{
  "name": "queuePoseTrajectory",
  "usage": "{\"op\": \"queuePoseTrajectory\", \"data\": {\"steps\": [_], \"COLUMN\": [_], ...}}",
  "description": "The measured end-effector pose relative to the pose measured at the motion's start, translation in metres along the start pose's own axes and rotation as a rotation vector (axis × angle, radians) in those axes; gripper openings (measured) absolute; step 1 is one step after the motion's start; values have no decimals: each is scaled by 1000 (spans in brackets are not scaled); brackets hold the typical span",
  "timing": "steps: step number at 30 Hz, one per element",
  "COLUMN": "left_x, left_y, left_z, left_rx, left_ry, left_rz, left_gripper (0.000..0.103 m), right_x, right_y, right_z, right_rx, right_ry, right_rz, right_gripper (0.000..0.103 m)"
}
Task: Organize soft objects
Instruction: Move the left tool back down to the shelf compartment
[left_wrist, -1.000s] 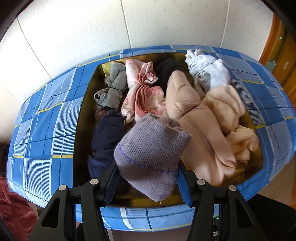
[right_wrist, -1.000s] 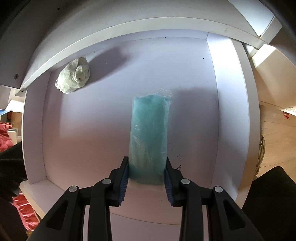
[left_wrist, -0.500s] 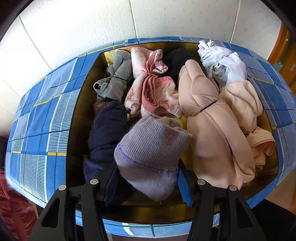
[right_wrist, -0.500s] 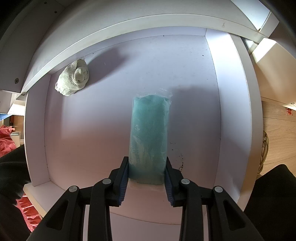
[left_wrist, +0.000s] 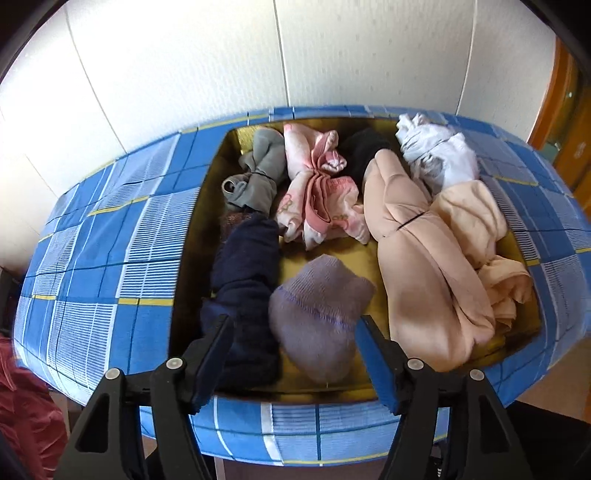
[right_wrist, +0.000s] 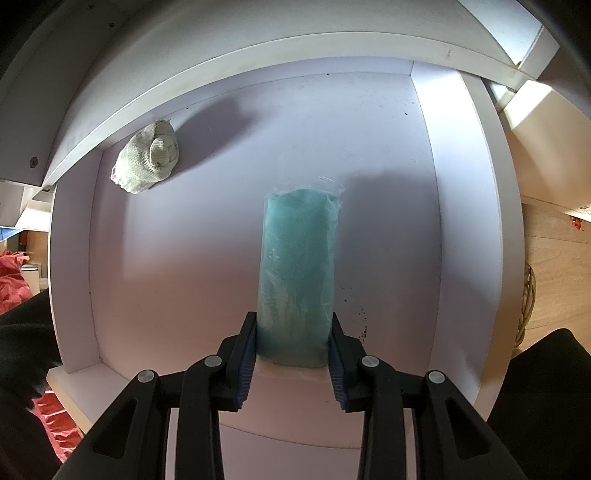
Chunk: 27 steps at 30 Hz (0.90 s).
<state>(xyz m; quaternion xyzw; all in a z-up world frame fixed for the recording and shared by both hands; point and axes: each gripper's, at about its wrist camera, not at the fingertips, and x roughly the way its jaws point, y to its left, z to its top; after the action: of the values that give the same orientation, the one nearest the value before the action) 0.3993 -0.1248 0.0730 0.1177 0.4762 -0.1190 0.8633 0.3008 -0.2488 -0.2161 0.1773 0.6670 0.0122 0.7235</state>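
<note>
while the left gripper (left_wrist: 295, 332) jaws spread wider around a lilac knit sock (left_wrist: 317, 314) in the blue plaid box (left_wrist: 110, 258), right gripper (right_wrist: 293, 347) clamped on a teal wrapped roll (right_wrist: 297, 273)

One blue checked box (left_wrist: 110, 258) holding nine soft bundles, one white shelf (right_wrist: 461, 221) with two

White shelf (right_wrist: 461, 221), teal bundle (right_wrist: 297, 273), knit ball (right_wrist: 147, 162)

My left wrist camera looks steeply down past its fingers, close over the blue plaid storage box (left_wrist: 110, 266). My right one looks down into a white drawer (right_wrist: 461, 221), equally near. They share nothing.
</note>
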Motion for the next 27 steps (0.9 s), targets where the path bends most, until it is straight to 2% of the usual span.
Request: {"op": "queuePoseTrajectory", "data": {"steps": [8, 12, 16, 18, 20, 24, 27], "left_x": [-32, -50, -58, -53, -39, 7, 46], "left_y": [4, 5, -4, -13, -23, -35, -37], "left_z": [-37, -66, -99, -115, -133, -173, -195], "left_rx": [21, 47, 110, 150, 187, 200, 163], "left_ry": [-92, -151, -181, -169, -125, 7, 112], "left_rz": [-46, -75, -97, -108, -107, -103, -120], "left_gripper": [70, 71, 79, 80, 80, 80, 80], "right_x": [0, 0, 0, 1, 1, 1, 2], "right_y": [1, 2, 3, 3, 4, 4, 3], "right_z": [-1, -1, -1, -1, -1, -1, 0], "right_rx": [-10, -14, -18, -19, -21, -20, -15], "right_ry": [-3, -6, -6, -6, -6, -8, -5], "right_rz": [-16, -26, -36, -40, -43, -46, -45], "right_gripper": [34, 34, 34, 34, 34, 34, 34]}}
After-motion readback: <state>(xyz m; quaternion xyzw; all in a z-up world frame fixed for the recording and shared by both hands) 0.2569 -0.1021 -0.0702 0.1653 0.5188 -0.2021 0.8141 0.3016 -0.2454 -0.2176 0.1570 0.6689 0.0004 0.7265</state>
